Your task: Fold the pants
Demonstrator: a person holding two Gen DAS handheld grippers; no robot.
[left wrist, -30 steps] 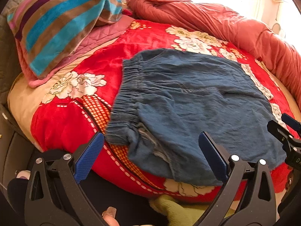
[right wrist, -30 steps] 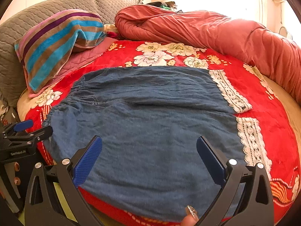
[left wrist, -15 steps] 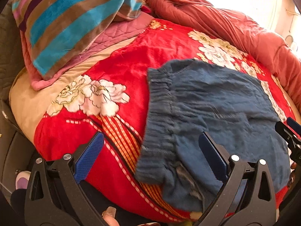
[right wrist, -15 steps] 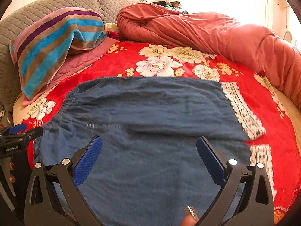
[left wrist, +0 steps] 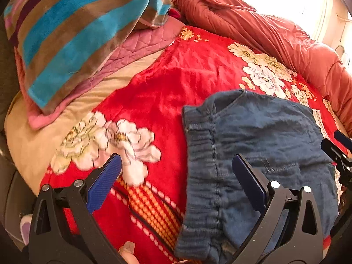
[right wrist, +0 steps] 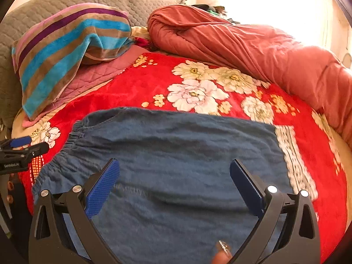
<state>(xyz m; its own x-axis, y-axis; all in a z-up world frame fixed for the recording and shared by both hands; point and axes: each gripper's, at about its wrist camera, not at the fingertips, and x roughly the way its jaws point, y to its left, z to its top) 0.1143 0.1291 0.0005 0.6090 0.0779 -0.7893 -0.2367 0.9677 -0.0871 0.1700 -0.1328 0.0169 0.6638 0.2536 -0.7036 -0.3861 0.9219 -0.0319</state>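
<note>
Blue denim pants [right wrist: 176, 154] lie flat on a red floral blanket [right wrist: 143, 88], elastic waistband to the left. In the left wrist view the pants [left wrist: 264, 145] fill the lower right, waistband running down the middle. My left gripper [left wrist: 176, 173] is open and empty, hovering over the waistband's near corner. My right gripper [right wrist: 173, 176] is open and empty, low over the middle of the pants. Each gripper shows at the edge of the other's view: the right gripper [left wrist: 338, 151] and the left gripper [right wrist: 19, 151].
A striped towel [right wrist: 66, 50] on a pink pillow lies at the back left. A rolled red-orange quilt [right wrist: 253, 50] runs along the back and right. A grey padded headboard [right wrist: 55, 6] stands behind. The bed edge [left wrist: 19, 154] drops off at the left.
Both grippers have moved forward over the bed and lower toward the pants. The left gripper has swung left, so the waistband now sits under it. Both stayed open.
</note>
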